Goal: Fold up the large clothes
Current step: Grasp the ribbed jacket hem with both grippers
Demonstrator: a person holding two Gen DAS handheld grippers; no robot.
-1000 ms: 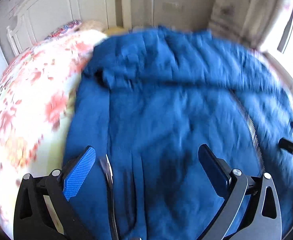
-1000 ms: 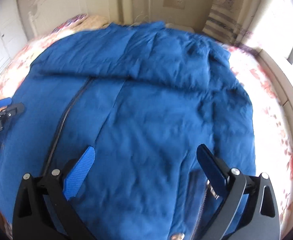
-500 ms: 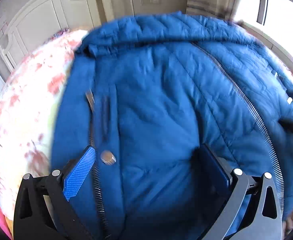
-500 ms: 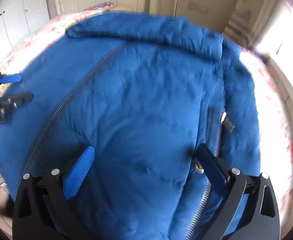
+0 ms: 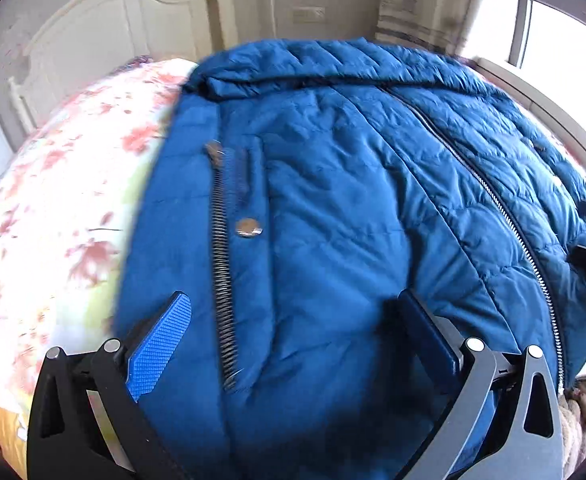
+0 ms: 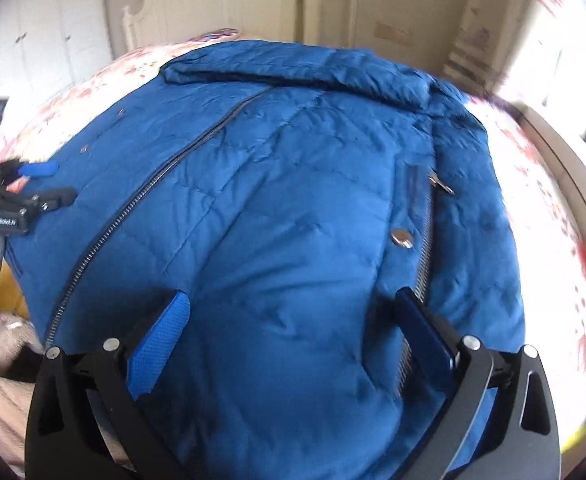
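Both the left tongs and the right tongs stand spread, pinching nothing, low over the near hem of the blue jacket. It lies front-up on the floral bed, its long axis running straight away toward the collar. The central zipper sits between the two tongs, so each is nearer its own half.

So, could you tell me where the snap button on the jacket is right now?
In the left wrist view, the snap button sits left of centre on the blue jacket, just right of the pocket zipper.
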